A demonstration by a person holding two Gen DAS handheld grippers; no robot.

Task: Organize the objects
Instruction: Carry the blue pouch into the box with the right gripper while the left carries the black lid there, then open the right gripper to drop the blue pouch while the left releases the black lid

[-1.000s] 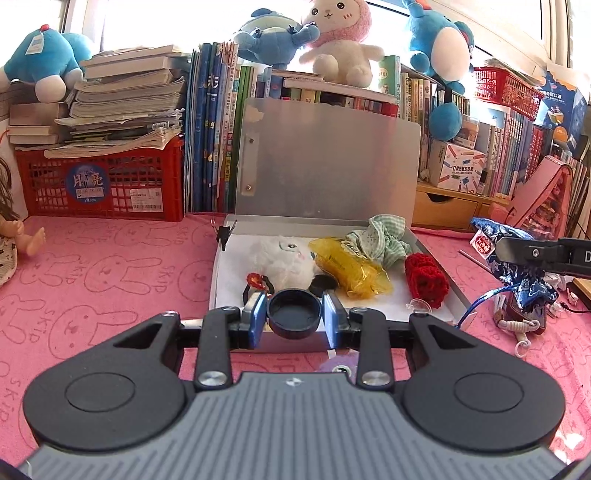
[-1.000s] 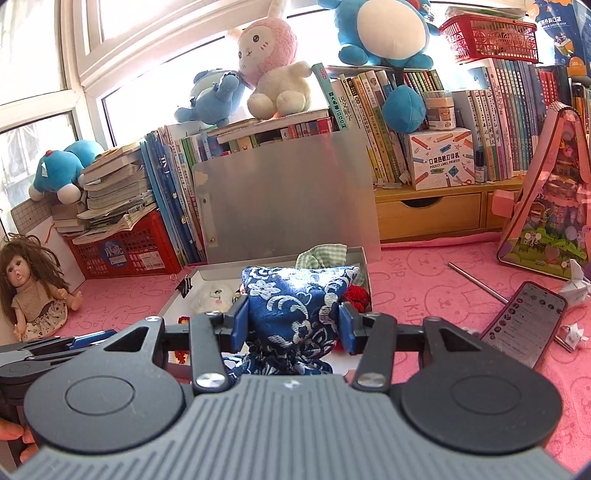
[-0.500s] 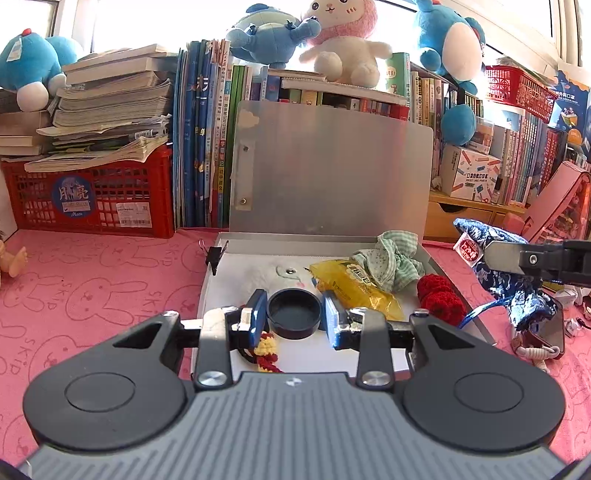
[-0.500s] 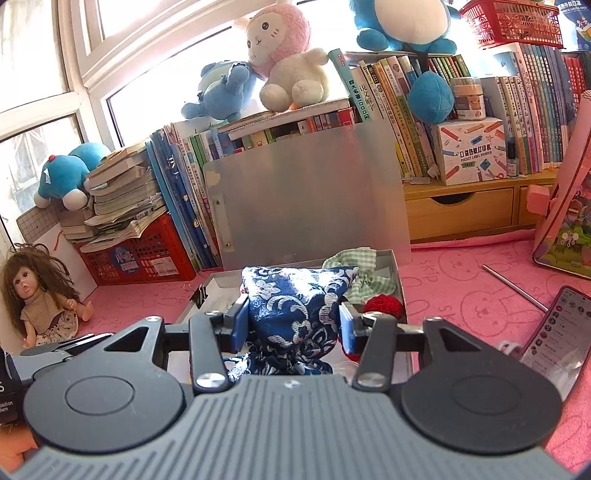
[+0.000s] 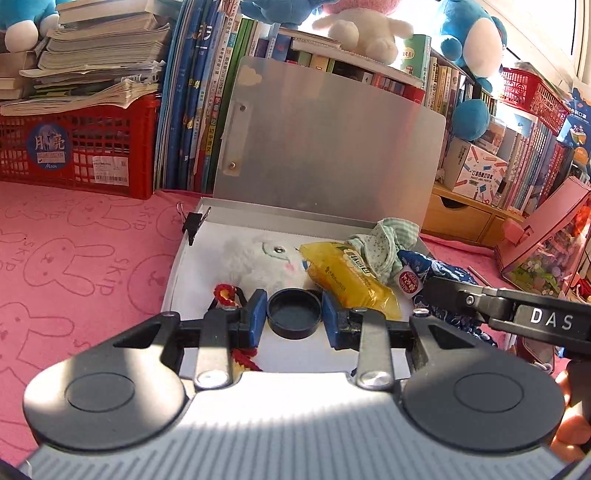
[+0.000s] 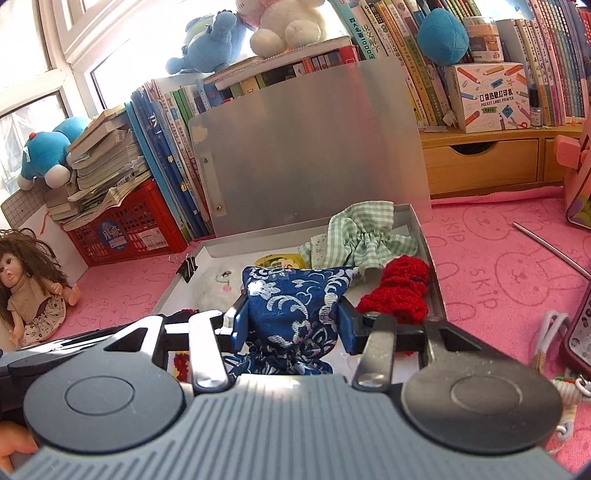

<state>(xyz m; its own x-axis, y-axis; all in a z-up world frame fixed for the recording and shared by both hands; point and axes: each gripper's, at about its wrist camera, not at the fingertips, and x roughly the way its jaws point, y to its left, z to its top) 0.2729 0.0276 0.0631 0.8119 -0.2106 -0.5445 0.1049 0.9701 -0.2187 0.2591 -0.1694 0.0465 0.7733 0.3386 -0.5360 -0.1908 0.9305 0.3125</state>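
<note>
An open metal box stands on the pink cloth with its lid up. Inside lie a white plush toy, a yellow packet, a green checked cloth and a red knitted piece. My left gripper is shut on a small black round lid over the box's near part. My right gripper is shut on a blue floral fabric pouch, also above the box. In the left wrist view the right gripper with the pouch comes in from the right.
Behind the box are rows of books, a red crate of paper stacks and plush toys. A doll sits at the left. A phone, cords and a metal rod lie to the right.
Both grippers have moved forward and lower, closer over the open box, each still holding its object. The right gripper with the pouch now reaches over the box's right side.
</note>
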